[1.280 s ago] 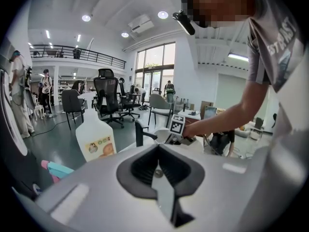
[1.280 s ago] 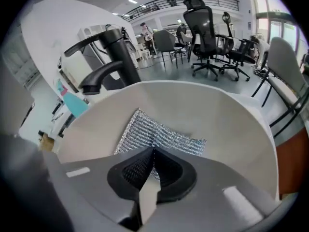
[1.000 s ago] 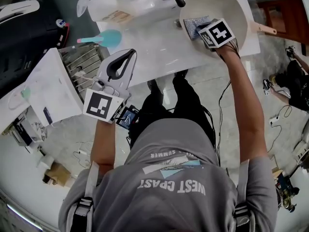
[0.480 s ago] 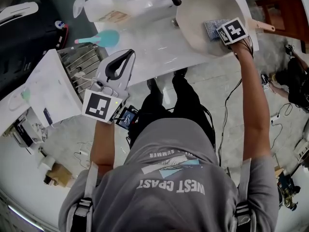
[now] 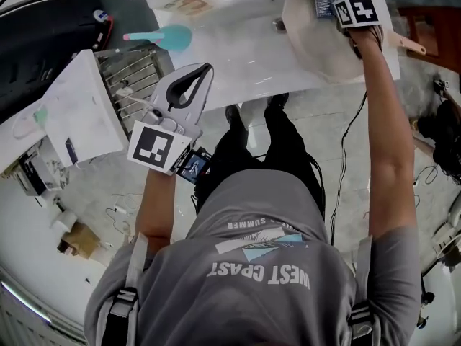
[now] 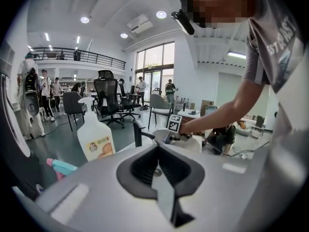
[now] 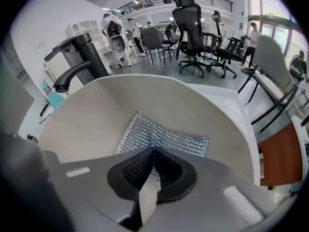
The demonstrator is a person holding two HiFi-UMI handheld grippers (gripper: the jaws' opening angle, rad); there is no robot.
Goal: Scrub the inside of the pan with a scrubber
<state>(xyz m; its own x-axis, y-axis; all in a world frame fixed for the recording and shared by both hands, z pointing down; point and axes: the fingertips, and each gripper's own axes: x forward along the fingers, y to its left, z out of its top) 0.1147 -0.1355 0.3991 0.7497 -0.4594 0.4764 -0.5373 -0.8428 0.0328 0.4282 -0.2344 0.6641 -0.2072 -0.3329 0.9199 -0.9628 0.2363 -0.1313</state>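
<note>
The cream pan (image 5: 317, 45) lies on the white table at the top right of the head view, its handle (image 5: 407, 43) pointing right. My right gripper (image 5: 338, 7) is inside it at the far wall, shut on a silvery mesh scrubber (image 5: 324, 2). In the right gripper view the scrubber (image 7: 166, 137) lies flat against the pan's inner wall (image 7: 91, 115), with its near edge pinched at the jaw tips of the right gripper (image 7: 152, 150). My left gripper (image 5: 191, 85) hangs shut and empty over the table's near edge. Its closed tips (image 6: 157, 146) point toward the pan (image 6: 195, 143).
A black faucet (image 7: 72, 64) stands just left of the pan. On the table (image 5: 238, 56) are a soap bottle (image 6: 96, 138) and a teal brush (image 5: 162, 36). A wire dish rack (image 5: 133, 78) sits to the left. Office chairs and people fill the room behind.
My right gripper has dragged the scrubber across the pan's inside, from its near left part to the far wall. The left gripper has stayed put.
</note>
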